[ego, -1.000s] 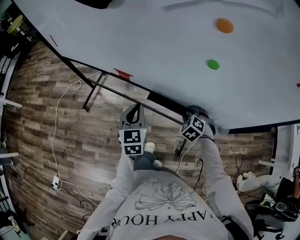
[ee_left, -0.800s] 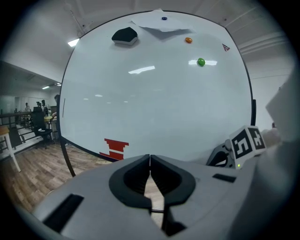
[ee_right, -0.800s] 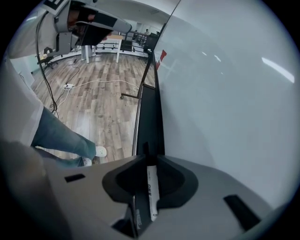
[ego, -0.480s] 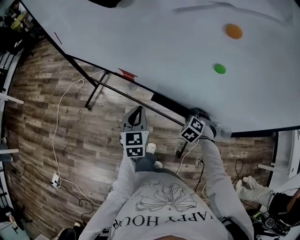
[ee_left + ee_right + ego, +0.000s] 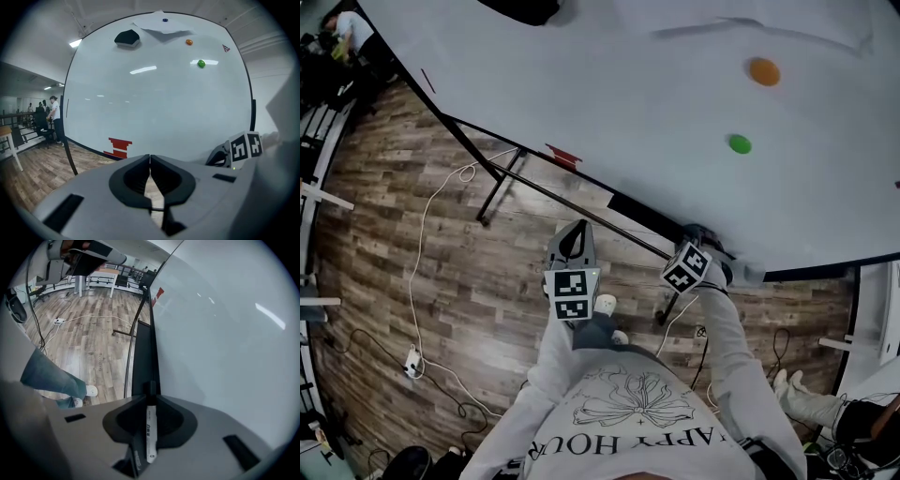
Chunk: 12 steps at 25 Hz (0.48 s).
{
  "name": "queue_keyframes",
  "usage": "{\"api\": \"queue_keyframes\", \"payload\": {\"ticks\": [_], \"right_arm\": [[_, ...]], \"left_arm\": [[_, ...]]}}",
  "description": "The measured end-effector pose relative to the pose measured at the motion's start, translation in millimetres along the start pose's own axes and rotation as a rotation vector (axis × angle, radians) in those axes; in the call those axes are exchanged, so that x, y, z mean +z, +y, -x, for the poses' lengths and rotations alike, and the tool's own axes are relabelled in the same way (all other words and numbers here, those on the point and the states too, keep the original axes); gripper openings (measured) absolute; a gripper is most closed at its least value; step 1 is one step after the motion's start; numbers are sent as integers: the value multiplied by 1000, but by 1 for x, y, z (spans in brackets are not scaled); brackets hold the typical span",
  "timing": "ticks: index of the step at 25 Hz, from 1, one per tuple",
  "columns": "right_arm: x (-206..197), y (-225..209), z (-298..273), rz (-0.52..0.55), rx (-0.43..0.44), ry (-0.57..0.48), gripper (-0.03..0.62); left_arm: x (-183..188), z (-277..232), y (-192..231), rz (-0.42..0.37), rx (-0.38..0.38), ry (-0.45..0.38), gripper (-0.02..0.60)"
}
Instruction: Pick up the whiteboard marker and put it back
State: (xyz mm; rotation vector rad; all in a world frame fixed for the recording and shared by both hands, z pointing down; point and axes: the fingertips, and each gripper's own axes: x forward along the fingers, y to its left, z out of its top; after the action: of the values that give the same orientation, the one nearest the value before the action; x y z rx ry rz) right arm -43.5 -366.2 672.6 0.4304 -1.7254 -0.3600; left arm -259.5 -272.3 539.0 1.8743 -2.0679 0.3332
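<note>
The whiteboard marker (image 5: 150,427) has a white body and a black cap. My right gripper (image 5: 151,397) is shut on it, and the cap points out past the jaw tips. The cap hangs just over the black tray (image 5: 143,362) along the bottom edge of the whiteboard (image 5: 225,333). In the head view the right gripper (image 5: 705,246) sits at the tray (image 5: 628,211) near the board's lower right corner, and the marker is hidden there. My left gripper (image 5: 572,234) hangs lower and to the left, off the board. Its jaws (image 5: 150,157) are shut with nothing in them.
On the whiteboard (image 5: 628,112) are a green magnet (image 5: 739,143), an orange magnet (image 5: 763,71) and a black eraser (image 5: 127,38). The board's stand leg (image 5: 492,192) and white cables with a power strip (image 5: 411,361) lie on the wood floor. A person (image 5: 54,112) stands far off at the left.
The head view has drifted a little, so the board sits slightly lower in frame. Both grippers keep their places, the right one still at the tray.
</note>
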Motion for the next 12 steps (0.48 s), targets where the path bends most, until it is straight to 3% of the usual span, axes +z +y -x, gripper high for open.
{"api": "queue_keyframes", "payload": {"ticks": [12], "right_arm": [[7,-35,48,-276,-122,-204,61]], "left_arm": [[25,-3,-18,-24,-25,-49,6]]}}
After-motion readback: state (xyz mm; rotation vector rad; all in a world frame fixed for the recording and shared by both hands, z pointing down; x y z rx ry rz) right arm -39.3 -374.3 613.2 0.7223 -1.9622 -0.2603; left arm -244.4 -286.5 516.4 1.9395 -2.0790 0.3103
